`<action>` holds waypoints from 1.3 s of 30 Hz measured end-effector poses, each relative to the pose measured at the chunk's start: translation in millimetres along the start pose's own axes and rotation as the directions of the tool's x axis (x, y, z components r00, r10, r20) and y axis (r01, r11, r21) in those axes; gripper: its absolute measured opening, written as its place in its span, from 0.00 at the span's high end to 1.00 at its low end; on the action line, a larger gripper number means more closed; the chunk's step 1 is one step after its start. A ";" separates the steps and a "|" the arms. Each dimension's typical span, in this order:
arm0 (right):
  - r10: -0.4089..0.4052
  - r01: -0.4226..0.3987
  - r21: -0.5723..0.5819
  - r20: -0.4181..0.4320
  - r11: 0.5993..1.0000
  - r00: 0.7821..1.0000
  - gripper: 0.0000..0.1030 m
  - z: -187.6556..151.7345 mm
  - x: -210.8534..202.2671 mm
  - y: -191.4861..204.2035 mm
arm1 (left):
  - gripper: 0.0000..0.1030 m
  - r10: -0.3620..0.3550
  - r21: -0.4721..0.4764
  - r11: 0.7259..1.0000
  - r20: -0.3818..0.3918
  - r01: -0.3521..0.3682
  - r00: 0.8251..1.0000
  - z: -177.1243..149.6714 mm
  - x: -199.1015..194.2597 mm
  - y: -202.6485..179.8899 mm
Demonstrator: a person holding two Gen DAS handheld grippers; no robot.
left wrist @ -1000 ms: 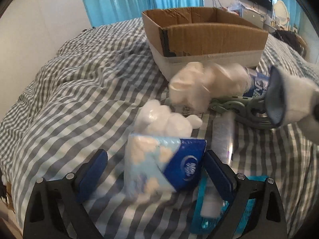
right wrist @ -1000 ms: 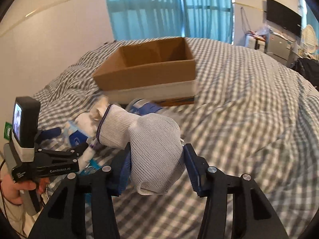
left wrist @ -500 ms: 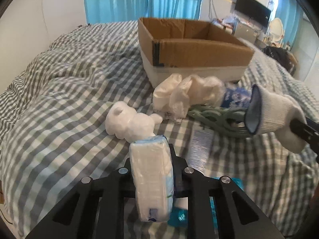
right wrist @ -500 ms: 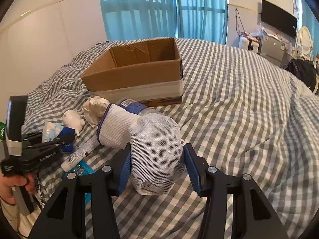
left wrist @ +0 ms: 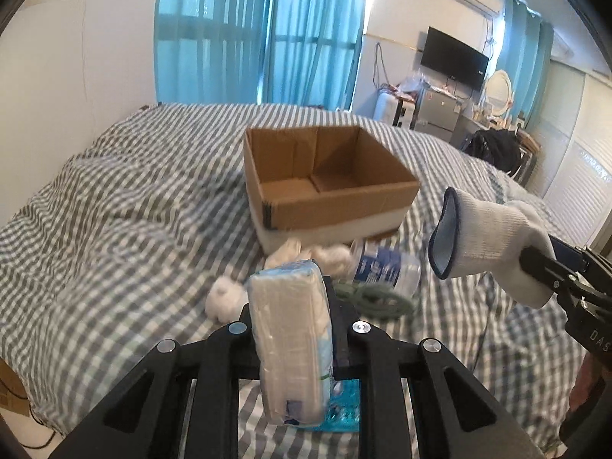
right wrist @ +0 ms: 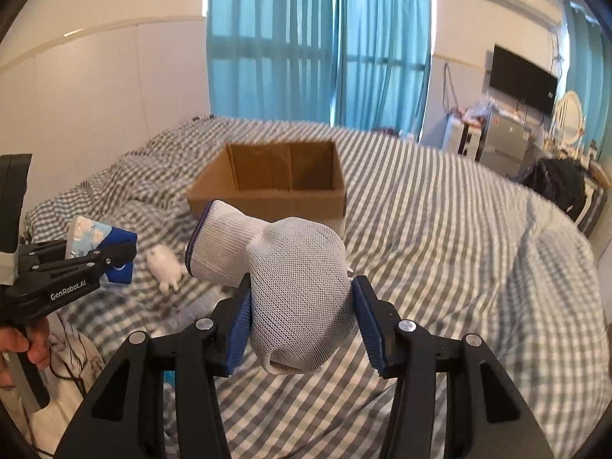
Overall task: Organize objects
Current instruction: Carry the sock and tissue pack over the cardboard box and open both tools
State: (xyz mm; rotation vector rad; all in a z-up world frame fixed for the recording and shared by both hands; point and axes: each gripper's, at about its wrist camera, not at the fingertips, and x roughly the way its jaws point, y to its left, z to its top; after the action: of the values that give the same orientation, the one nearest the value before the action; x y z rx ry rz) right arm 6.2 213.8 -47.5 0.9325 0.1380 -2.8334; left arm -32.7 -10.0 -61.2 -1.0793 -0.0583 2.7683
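Where the left wrist view looks down its own fingers, the left gripper (left wrist: 292, 329) is clamped on a tissue pack (left wrist: 288, 340), which stands upright on end between the fingers, lifted clear of the bed (left wrist: 114, 237). Ahead on the checked cover sits an open cardboard box (left wrist: 329, 195), its brown floor bare. Just in front of the box lie crumpled white wads (left wrist: 306, 254), a water bottle (left wrist: 386, 267) on its side, a green hanger (left wrist: 367, 294) and a small white plush toy (left wrist: 225, 296). A teal packet (left wrist: 344, 405) shows under the fingers. At right, the right gripper (left wrist: 543, 271) enters holding a white sock (left wrist: 493, 244), cuff open and pointing toward the box, held above the bedcover. In the right wrist view, the right gripper (right wrist: 300, 323) grips the sock (right wrist: 294, 287) by its mesh foot part, both blue pads pressed against it, the ribbed cuff sticking out to the left. The cardboard box (right wrist: 275, 187) is beyond the sock, near the middle of the bed (right wrist: 459, 248). At left, the left gripper (right wrist: 103, 254) is shut around the tissue pack (right wrist: 91, 235), held in the air by a hand (right wrist: 23, 348) on its handle. The white plush toy (right wrist: 166, 262) lies on the cover between the two grippers. Blue curtains (right wrist: 317, 42) hang behind.
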 end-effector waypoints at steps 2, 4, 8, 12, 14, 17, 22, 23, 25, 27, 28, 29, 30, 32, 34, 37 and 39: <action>-0.010 0.010 -0.009 0.025 1.000 1.000 0.52 13.9 -5.4 -1.1 | 0.81 0.002 0.004 1.000 0.013 -0.003 1.000 13.2 -1.7 -2.8; -0.009 0.009 -0.008 0.049 1.000 0.999 0.52 27.8 -8.7 -4.6 | 0.81 -0.008 0.008 1.000 0.032 0.008 0.999 27.2 -4.1 -5.6; 0.011 -0.010 -0.019 0.096 1.000 0.995 0.52 64.7 -3.3 -7.4 | 0.81 -0.020 0.026 1.000 0.084 0.018 0.996 62.6 -1.5 -11.0; 0.022 -0.016 -0.052 0.121 0.999 0.992 0.52 103.3 14.8 -6.7 | 0.81 -0.018 0.050 0.999 0.112 0.013 0.994 101.7 19.9 -13.8; 0.030 -0.023 -0.060 0.123 0.998 0.992 0.52 121.7 30.4 -7.8 | 0.81 -0.022 0.055 0.998 0.118 0.015 0.993 116.7 32.0 -14.7; 0.044 -0.038 -0.053 0.118 0.998 0.992 0.53 146.3 63.5 -14.2 | 0.81 -0.010 0.062 0.998 0.115 0.003 0.993 137.7 57.8 -13.9; 0.070 -0.069 -0.014 0.083 0.998 0.994 0.54 170.7 127.8 -25.9 | 0.81 0.010 0.067 0.998 0.077 -0.015 0.997 157.6 110.9 -9.9; 0.081 -0.081 0.000 0.072 0.997 0.994 0.55 173.8 142.3 -28.2 | 0.81 0.014 0.067 0.998 0.066 -0.018 0.998 158.9 122.0 -9.2; 0.096 -0.096 0.010 0.043 0.995 0.994 0.55 175.7 168.6 -28.5 | 0.81 0.007 0.064 0.998 0.036 -0.010 0.999 158.4 144.1 -6.7; 0.107 -0.107 0.006 0.007 0.994 0.994 0.55 175.0 194.5 -26.8 | 0.81 -0.012 0.083 0.996 0.005 0.011 1.000 154.7 164.2 -7.6; 0.109 -0.109 0.003 -0.007 0.994 0.994 0.55 172.5 204.4 -25.8 | 0.81 -0.020 0.105 0.994 -0.010 0.021 1.000 152.3 174.1 -8.9; 0.115 -0.115 0.003 -0.022 0.993 0.993 0.55 170.0 213.8 -25.0 | 0.81 -0.011 0.123 0.992 -0.016 0.013 1.000 149.3 182.3 -11.0; 0.122 -0.122 0.001 -0.029 0.992 0.992 0.55 166.6 220.5 -23.8 | 0.81 -0.004 0.137 0.991 -0.023 0.007 1.000 147.2 189.9 -11.3; 0.128 -0.128 -0.005 -0.042 0.992 0.991 0.55 161.6 230.4 -22.6 | 0.81 -0.012 0.143 0.990 -0.045 0.019 0.999 142.6 201.2 -10.7; 0.125 -0.125 -0.001 -0.053 0.992 0.991 0.53 157.7 237.7 -24.3 | 0.81 -0.030 0.135 0.990 -0.058 0.038 0.998 139.8 207.8 -8.7; 0.139 -0.138 0.020 -0.059 0.990 0.989 0.50 155.1 243.3 -26.5 | 0.78 -0.026 0.136 0.990 -0.071 0.036 0.997 137.5 211.7 -9.6; 0.153 -0.151 0.039 -0.051 0.988 0.987 0.46 155.7 244.4 -28.6 | 0.69 -0.020 0.135 0.990 -0.069 0.030 0.997 135.0 208.4 -9.4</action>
State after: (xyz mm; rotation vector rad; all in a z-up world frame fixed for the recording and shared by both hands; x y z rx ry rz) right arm -283.5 191.9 -67.3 0.9825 0.0222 -2.6808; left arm -273.3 38.4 -100.0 -1.1269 0.1230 2.6671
